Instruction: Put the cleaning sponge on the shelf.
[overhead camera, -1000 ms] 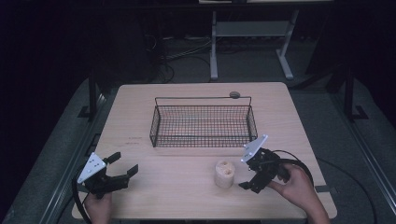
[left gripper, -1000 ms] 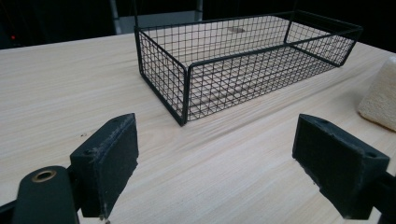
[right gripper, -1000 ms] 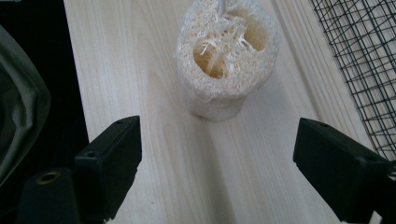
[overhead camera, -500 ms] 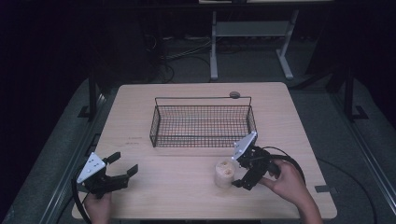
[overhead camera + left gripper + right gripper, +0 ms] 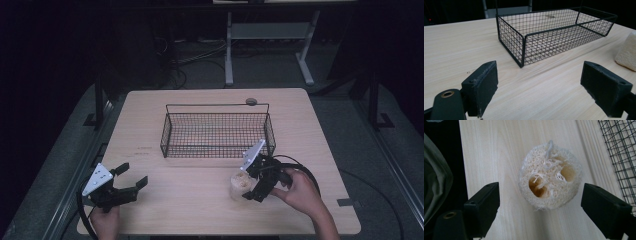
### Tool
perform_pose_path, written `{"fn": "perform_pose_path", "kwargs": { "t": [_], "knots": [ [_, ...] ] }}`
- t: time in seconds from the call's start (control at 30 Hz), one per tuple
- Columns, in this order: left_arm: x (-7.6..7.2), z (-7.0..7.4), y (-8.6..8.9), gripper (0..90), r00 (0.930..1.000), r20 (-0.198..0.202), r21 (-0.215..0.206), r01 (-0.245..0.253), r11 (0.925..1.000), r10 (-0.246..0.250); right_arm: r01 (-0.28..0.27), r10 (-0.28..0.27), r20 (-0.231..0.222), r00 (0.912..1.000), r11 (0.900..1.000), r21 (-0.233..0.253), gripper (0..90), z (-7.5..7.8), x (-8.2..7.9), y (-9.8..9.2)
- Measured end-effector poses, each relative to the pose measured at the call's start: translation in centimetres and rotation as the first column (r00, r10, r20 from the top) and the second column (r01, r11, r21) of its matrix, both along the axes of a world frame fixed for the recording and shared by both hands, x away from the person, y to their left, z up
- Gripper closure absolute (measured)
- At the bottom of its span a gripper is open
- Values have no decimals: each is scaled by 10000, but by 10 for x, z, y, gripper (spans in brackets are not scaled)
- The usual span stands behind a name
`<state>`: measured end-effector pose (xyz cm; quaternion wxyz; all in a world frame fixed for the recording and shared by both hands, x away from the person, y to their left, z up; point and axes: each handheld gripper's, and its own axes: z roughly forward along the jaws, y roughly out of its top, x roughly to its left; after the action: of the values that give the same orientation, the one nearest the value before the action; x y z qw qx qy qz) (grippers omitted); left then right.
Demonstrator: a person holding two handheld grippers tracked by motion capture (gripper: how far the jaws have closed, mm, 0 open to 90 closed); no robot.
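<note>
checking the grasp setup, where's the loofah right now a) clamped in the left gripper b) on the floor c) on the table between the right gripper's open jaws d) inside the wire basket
c: the loofah stands on the table between the right gripper's spread jaws, which are clear of it, and outside the wire basket.

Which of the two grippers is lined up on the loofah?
The right gripper: its open jaws straddle the loofah without touching it, beside the wire basket. The left gripper, also open, sits far off near the table's opposite corner.
</note>
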<state>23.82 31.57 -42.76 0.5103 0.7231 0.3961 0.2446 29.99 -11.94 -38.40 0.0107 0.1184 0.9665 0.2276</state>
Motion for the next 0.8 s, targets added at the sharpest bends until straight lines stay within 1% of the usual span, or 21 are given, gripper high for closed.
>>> {"fn": "perform_pose_path", "kwargs": {
  "t": [0.13, 0.4, 0.57, 0.8],
  "knots": [
    [0, 0, 0, 138, 10000, 2, -17, 5, 10000, -5, -47, 46, -48, 10000, 10000, -79, 148, -1, 1, 4],
    [0, 0, 0, 138, 10000, -1, -45, 14, 10000, -14, -82, 81, -125, 9999, 9999, -91, 148, -1, 5, 9],
    [0, 0, 0, 138, 10000, 12, -39, 18, 10000, -18, -63, 59, -180, 9998, 9997, -229, 148, -5, 7, 13],
    [0, 0, 0, 138, 10000, 1, -66, 16, 10000, -16, -47, 38, -271, 9996, 9995, -302, 149, -10, 12, 18]
  ]
}}
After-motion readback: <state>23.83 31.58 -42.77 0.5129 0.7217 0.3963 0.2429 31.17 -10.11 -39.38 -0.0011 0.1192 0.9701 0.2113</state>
